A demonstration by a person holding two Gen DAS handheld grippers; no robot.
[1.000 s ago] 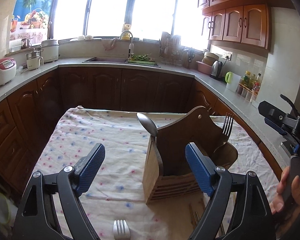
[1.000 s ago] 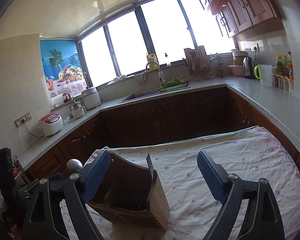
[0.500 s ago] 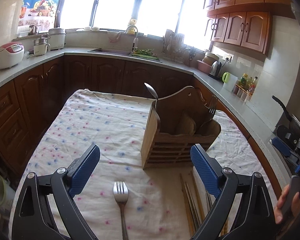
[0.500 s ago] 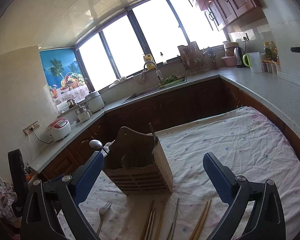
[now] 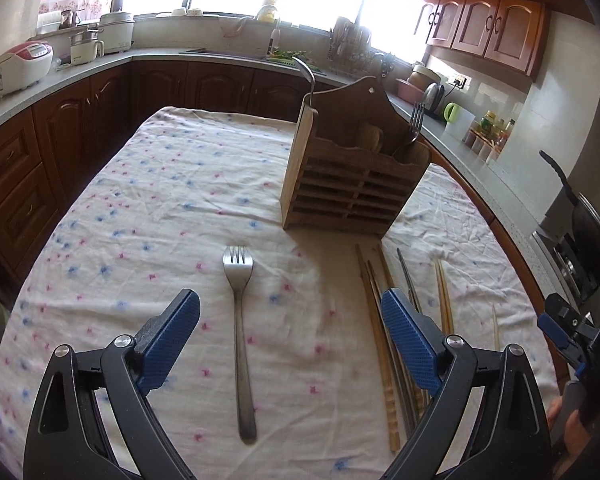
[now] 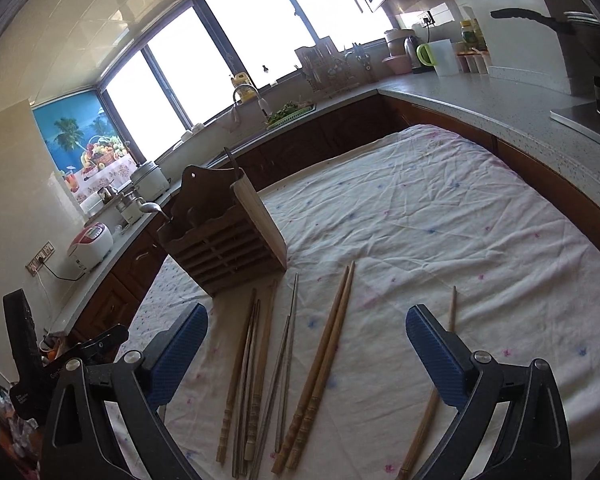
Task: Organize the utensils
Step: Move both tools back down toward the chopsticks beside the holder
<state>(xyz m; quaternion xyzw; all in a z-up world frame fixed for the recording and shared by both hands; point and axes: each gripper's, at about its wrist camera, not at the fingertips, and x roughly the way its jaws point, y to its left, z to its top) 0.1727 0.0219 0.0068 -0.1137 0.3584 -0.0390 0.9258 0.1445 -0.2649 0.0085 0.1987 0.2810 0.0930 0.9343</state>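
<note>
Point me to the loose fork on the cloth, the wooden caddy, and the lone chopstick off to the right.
loose fork [image 5: 239, 322], left wrist view, on its handle just below the neck.
wooden caddy [image 5: 350, 194], left wrist view, on its slatted front wall.
lone chopstick [image 6: 453, 307], right wrist view, on its thin upper end.

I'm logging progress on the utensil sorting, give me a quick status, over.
Left gripper open, empty, over the loose fork. Right gripper open, empty, over the chopsticks. Wooden caddy holds a spoon and a second fork. Nothing blocking.

My white cloth [image 5: 172, 200] carries pink and blue flecks; brown wooden caddy [image 5: 352, 188], silver fork [image 5: 240, 320], tan chopsticks [image 6: 320, 364].
</note>
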